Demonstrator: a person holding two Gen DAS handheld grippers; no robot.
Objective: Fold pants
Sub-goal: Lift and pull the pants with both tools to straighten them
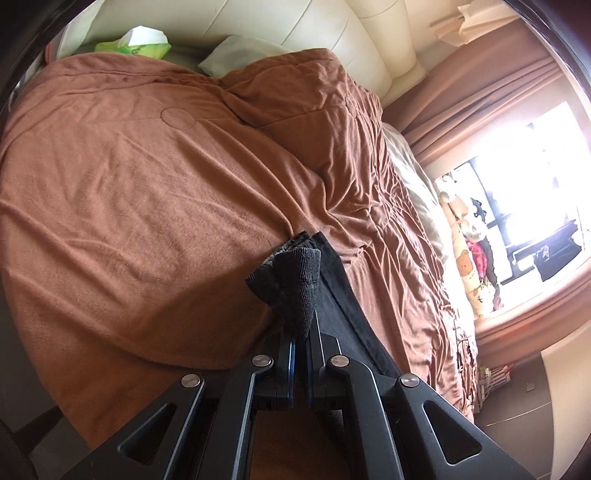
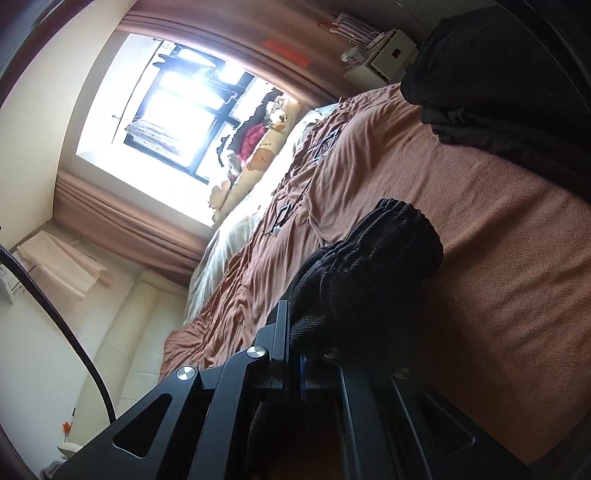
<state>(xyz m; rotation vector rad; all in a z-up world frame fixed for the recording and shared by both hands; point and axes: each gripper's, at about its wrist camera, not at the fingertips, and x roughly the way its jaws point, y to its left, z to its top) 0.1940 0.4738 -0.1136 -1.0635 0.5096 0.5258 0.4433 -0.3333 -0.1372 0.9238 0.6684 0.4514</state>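
Note:
The pants (image 1: 343,291) are black with a grey ribbed cuff (image 1: 295,280). In the left wrist view my left gripper (image 1: 301,332) is shut on that cuff, which bunches up over the fingertips, and a black leg trails back to the lower right over the brown bedspread (image 1: 147,192). In the right wrist view my right gripper (image 2: 295,332) is shut on a bunch of black ribbed cloth (image 2: 369,266) that covers its right finger. More black cloth (image 2: 498,81) lies heaped at the upper right on the bed.
A green tissue pack (image 1: 136,42) and a white pillow (image 1: 240,55) lie by the cream padded headboard (image 1: 295,29). Brown curtains (image 1: 480,88), a bright window (image 2: 166,110) and soft toys (image 2: 266,144) line the bed's far side. A white socket box (image 2: 384,55) sits near the floor.

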